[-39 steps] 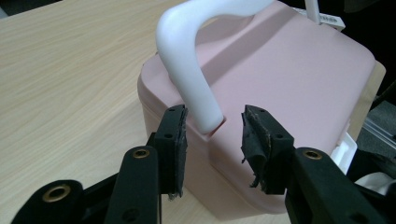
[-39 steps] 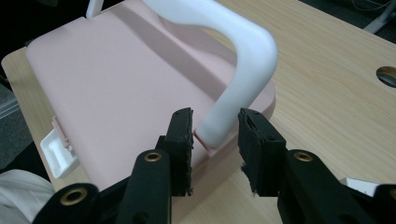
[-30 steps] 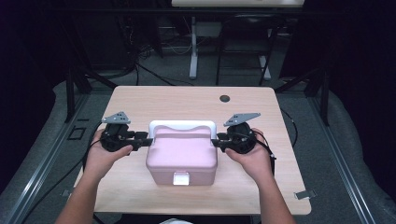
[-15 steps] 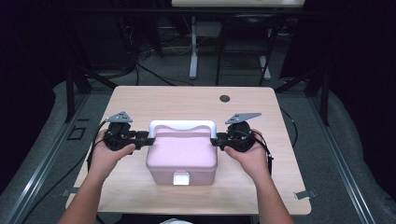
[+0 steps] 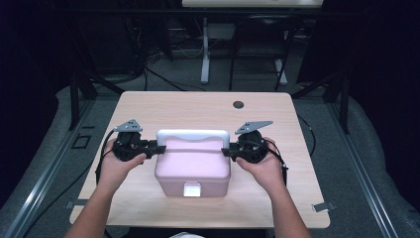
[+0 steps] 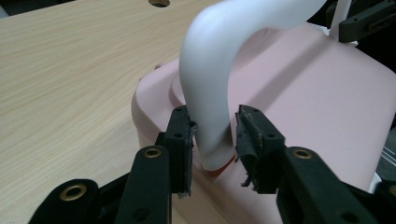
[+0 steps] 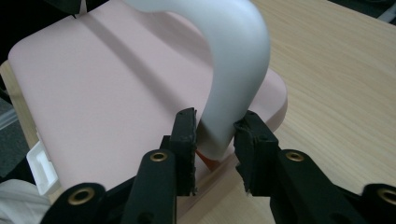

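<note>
A pink box (image 5: 193,166) sits on the bench (image 5: 198,106) between both tongs. The left tongs (image 6: 212,135) and right tongs (image 7: 215,133) each pinch a foot of its white handle (image 5: 193,134).

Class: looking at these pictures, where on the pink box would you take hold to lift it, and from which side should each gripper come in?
Probably the white handle, at its two lower ends. It arches upright over the pink box, so each leg offers a narrow post for the jaws. Bring the left gripper in from the left end and the right gripper from the right, as shown.
</note>
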### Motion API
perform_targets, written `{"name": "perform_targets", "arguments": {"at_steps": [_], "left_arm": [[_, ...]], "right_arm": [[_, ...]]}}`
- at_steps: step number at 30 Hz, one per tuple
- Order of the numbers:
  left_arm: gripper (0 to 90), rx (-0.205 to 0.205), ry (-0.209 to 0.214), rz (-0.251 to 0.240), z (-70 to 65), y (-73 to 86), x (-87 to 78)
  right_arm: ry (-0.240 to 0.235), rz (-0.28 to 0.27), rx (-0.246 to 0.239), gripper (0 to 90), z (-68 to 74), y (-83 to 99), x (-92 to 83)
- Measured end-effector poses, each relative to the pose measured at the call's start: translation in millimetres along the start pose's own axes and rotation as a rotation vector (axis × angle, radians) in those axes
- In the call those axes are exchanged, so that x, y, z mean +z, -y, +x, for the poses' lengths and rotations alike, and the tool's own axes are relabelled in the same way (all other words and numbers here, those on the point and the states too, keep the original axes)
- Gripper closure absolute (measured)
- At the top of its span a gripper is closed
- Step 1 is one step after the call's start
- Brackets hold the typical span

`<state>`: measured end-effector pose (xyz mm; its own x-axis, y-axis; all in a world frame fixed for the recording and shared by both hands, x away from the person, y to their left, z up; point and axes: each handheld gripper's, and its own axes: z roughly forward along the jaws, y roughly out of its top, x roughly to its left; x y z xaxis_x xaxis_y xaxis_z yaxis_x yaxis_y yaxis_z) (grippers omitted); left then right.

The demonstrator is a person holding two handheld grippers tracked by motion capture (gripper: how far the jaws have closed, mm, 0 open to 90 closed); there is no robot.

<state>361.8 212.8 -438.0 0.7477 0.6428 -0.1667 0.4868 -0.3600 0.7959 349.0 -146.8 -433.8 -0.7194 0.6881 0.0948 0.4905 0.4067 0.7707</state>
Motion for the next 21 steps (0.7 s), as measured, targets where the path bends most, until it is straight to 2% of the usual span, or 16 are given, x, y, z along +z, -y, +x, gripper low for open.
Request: {"name": "perform_targets", "arguments": {"at_steps": [4,11,21], "left_arm": [[72.4,0.010,-0.004,-0.001,-2.7,0.4,-1.7],[73.5,0.034,-0.021,0.000,-7.5,1.9,-4.1],[73.7,0.036,0.000,-0.003,-13.5,3.7,-15.7]], "right_arm": [[0.003,-0.004,-0.009,72.9,3.0,-0.3,-3.3],[0.005,-0.007,-0.019,74.0,5.8,0.7,-5.5],[-0.031,-0.010,-0.030,74.2,13.1,1.7,-13.9]]}}
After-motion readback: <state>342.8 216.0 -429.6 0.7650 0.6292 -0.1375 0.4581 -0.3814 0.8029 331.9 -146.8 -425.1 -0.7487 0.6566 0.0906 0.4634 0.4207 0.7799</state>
